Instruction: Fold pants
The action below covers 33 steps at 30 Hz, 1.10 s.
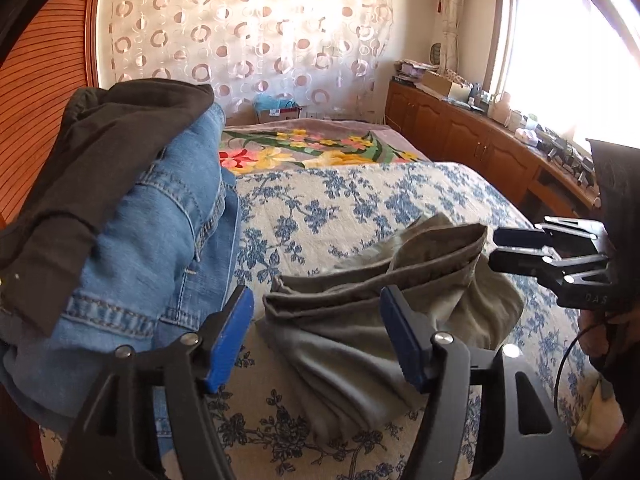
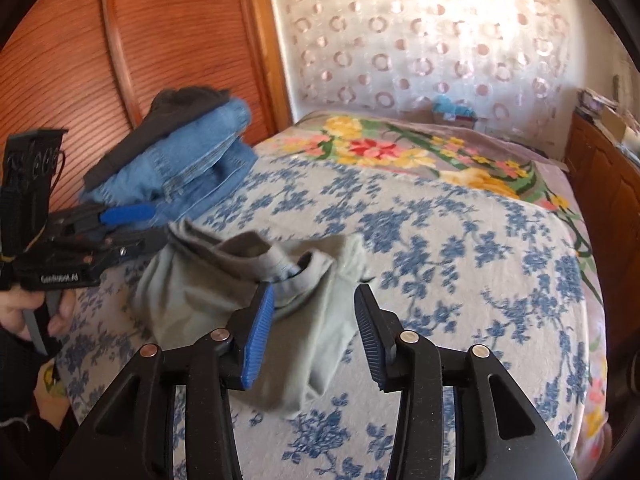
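Note:
Grey-green pants [image 1: 360, 320] lie crumpled on the blue-flowered bedspread [image 1: 340, 208], waistband raised and open; they also show in the right wrist view [image 2: 224, 292]. My left gripper [image 1: 316, 336] is open, its blue pads [image 1: 226, 344] on either side of the waistband's near end, holding nothing. My right gripper [image 2: 314, 332] is open just above the pants' near edge, empty. In the left wrist view the right gripper [image 1: 496, 248] sits at the waistband's right end. In the right wrist view the left gripper [image 2: 152, 224] is at the pants' left end.
A stack of blue jeans [image 1: 152, 248] under a dark garment [image 1: 92, 152] lies on the bed's left side, close to the pants. A wooden wardrobe [image 2: 100, 60] stands behind it. Wooden cabinets [image 1: 480, 148] run along the window side. A floral blanket [image 1: 312, 148] covers the far bed.

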Tool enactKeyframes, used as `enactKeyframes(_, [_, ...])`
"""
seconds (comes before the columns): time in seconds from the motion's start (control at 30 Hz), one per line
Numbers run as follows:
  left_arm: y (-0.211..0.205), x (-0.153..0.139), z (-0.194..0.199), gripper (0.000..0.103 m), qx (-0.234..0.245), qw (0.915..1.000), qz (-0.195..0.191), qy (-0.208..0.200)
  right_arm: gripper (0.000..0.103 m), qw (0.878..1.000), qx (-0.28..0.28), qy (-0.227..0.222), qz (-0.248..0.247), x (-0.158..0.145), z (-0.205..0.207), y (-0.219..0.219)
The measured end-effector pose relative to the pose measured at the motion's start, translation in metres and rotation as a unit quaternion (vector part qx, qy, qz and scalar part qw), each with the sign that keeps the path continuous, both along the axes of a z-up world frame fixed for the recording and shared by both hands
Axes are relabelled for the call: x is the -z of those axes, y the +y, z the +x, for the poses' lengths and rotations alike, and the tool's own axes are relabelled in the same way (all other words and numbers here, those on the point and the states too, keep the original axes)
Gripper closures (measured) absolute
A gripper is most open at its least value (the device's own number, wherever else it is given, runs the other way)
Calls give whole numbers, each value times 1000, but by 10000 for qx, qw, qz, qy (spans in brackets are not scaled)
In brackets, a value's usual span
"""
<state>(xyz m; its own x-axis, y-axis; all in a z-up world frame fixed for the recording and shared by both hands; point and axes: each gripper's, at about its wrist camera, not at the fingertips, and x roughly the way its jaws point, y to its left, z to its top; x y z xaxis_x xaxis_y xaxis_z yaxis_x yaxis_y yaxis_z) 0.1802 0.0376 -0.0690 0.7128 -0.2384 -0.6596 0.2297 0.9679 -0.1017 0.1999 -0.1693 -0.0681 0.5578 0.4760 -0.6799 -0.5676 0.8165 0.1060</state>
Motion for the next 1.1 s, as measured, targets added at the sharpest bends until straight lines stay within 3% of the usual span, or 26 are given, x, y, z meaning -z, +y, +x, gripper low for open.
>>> enactKeyframes(0.27, [-3, 8, -1, 38, 9, 9998, 131, 113, 60, 9989, -152, 34, -443, 14, 27, 21])
enactKeyframes(0.43, [-3, 10, -7, 38, 18, 9998, 174, 68, 60, 9966, 308, -219, -738, 19, 45, 19])
enactKeyframes(0.53, [-3, 11, -10, 38, 8, 9998, 190, 89, 60, 9967, 456, -218, -643, 16, 49, 9])
enactKeyframes(1.1, [-3, 12, -39, 38, 58, 9997, 205, 137, 61, 9993, 191, 233, -208, 8, -24, -11])
